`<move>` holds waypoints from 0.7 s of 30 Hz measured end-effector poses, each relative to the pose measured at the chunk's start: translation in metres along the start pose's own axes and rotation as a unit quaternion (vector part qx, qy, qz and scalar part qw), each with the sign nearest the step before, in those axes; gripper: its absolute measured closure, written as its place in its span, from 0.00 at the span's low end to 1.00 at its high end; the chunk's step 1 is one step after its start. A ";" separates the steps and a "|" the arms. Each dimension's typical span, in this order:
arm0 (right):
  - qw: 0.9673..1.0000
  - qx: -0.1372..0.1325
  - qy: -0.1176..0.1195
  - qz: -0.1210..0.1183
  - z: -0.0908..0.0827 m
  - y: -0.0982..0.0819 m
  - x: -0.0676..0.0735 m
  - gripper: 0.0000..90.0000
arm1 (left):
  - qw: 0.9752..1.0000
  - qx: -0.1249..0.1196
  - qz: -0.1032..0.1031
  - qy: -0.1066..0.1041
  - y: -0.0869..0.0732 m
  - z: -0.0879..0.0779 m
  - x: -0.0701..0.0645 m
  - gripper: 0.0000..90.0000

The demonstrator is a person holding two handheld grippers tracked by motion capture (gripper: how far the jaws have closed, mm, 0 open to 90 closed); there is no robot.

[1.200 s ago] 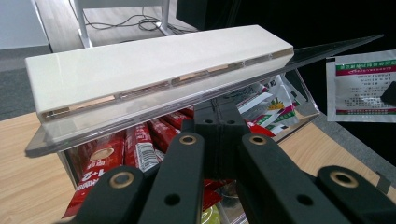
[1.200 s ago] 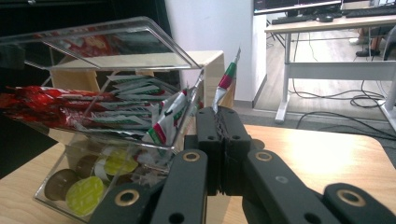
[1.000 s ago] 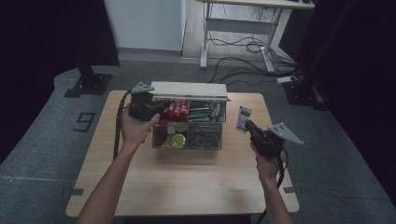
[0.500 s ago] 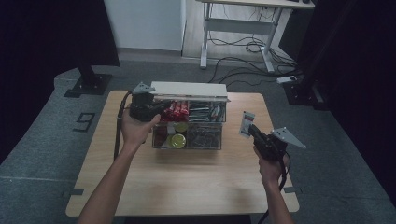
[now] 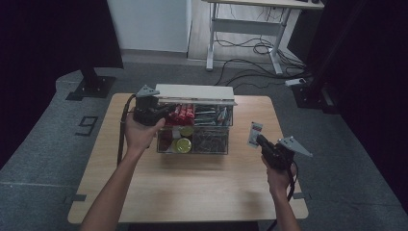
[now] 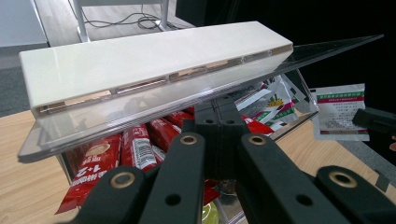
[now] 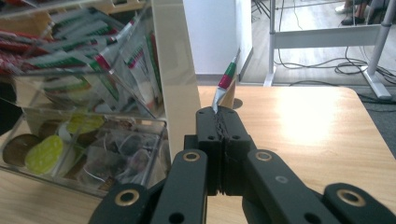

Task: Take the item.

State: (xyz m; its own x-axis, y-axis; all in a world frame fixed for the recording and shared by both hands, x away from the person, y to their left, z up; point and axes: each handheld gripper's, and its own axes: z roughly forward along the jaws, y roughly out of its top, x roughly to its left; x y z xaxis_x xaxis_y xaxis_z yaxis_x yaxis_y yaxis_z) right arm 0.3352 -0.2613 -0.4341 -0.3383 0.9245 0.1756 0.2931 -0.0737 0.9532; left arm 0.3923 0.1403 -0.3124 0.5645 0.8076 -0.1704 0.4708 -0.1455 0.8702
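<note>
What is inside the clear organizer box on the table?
The clear organizer box holds red stick packets and white-green sachets in its back compartments, round pods and tea bags in front. The raised lid covers the rest of the back row.

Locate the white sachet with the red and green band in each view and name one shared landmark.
High view: sachet right of centre, in the right tongs.
Left gripper view: at the right edge.
Right gripper view: centre, edge-on, pinched by the tongs.
Shared landmark: the clear organiser box.
</note>
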 end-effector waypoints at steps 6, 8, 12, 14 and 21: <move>1.000 0.012 -0.008 0.004 0.004 -0.011 -0.004 0.97 | 1.000 0.002 0.001 -0.001 -0.001 0.001 -0.001 1.00; 1.000 0.016 -0.012 0.004 0.005 -0.014 -0.006 0.97 | 1.000 0.002 0.001 -0.001 -0.002 0.001 -0.001 1.00; 0.999 0.026 -0.017 0.010 0.007 -0.023 -0.011 0.97 | 1.000 0.002 0.001 -0.001 -0.002 0.001 -0.002 1.00; 0.999 0.031 -0.019 0.013 0.008 -0.027 -0.013 0.97 | 1.000 0.002 0.001 -0.002 -0.002 0.001 -0.002 1.00; 0.998 0.050 -0.029 0.018 0.013 -0.044 -0.020 0.97 | 1.000 0.002 0.002 -0.002 -0.003 0.001 -0.002 1.00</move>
State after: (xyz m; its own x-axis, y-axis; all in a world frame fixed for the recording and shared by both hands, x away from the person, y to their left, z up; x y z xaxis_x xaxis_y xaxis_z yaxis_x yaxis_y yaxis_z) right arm 0.3409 -0.2716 -0.4827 -0.2739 0.9425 0.1915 0.3930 -0.0721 0.9167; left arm 0.3905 0.1390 -0.3150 0.5684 0.8052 -0.1691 0.4716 -0.1503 0.8689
